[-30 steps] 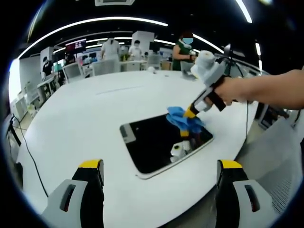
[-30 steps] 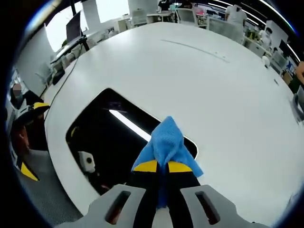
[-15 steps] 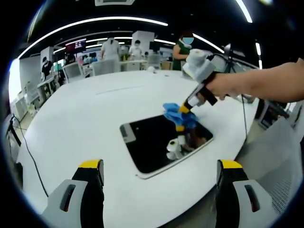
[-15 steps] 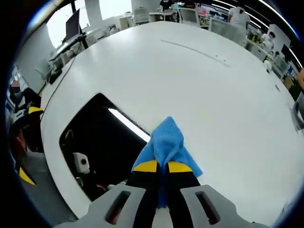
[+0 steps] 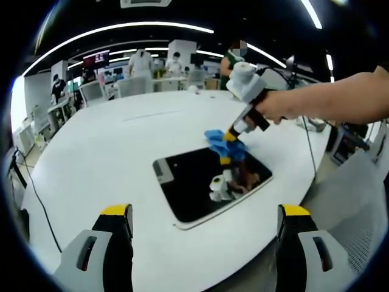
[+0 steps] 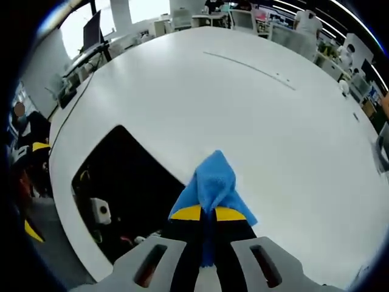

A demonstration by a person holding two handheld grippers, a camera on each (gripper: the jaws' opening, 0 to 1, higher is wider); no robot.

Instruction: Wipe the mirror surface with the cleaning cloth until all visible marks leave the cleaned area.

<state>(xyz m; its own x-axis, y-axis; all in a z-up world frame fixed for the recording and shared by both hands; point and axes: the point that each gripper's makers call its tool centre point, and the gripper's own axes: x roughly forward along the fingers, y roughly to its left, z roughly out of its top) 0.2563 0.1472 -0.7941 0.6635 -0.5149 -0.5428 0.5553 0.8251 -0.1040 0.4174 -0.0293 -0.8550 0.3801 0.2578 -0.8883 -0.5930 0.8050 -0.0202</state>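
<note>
The mirror is a dark, white-framed rectangle lying flat on the round white table. A blue cleaning cloth rests at the mirror's far right edge, with the right gripper shut on it and a person's hand holding that gripper. In the right gripper view the cloth bunches ahead of the shut right gripper, over the rim where the mirror meets the table. My left gripper hangs open near the table's front edge, with nothing between its fingers.
Several people and office chairs stand beyond the table's far edge. A black cable runs along the table's left side. A grey mesh chair sits at the near right. A thin seam line crosses the table.
The right gripper has slid the cloth from the mirror's right part towards its far edge, leftward in the left gripper view. The left gripper has not moved.
</note>
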